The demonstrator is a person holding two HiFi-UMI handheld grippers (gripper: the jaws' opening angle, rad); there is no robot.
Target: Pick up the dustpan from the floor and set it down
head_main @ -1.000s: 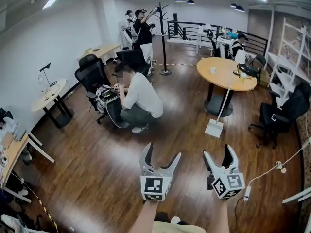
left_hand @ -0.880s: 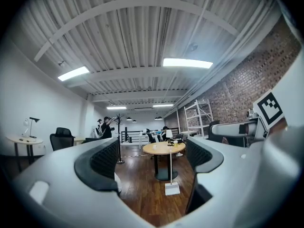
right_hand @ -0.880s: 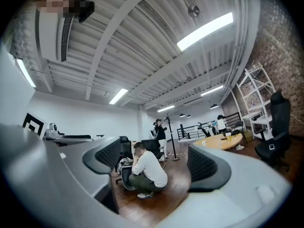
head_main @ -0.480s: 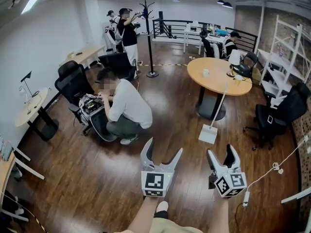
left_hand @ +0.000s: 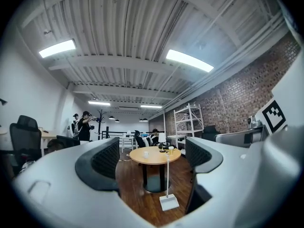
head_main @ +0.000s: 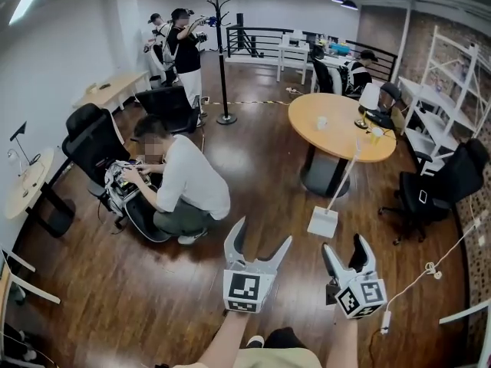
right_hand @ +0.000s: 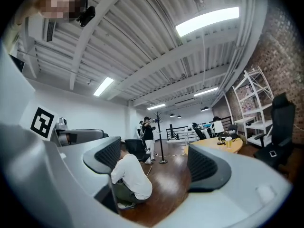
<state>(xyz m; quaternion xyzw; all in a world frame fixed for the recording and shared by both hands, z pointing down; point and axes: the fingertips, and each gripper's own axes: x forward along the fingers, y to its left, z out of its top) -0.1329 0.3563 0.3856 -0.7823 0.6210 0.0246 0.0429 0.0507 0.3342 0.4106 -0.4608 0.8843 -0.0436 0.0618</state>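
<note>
Tools sit nearest, low in the head view and level over the wooden floor [head_main: 253, 159]: the left tool [head_main: 263, 232] has its jaws spread wide with nothing between the pads, and the right tool [head_main: 345, 245] beside it is likewise released and empty. Beyond them, apart from both, the white dustpan [head_main: 323, 222] stands on the floor, pan flat on the boards and long handle slanting up toward the rim of the round counter [head_main: 330, 136]; whether handle and rim touch I cannot tell. The left gripper view frames the dustpan far off in the gap between its jaws. A cup [head_main: 321, 122] and a lamp [head_main: 370, 98] stand on the counter. Left of the dustpan, a person in a white shirt [head_main: 192, 182] crouches beside a black office chair [head_main: 90, 135]. Farther back stand a coat stand [head_main: 222, 60], two standing people [head_main: 182, 48] and white shelving [head_main: 449, 90] along the brick wall.
</note>
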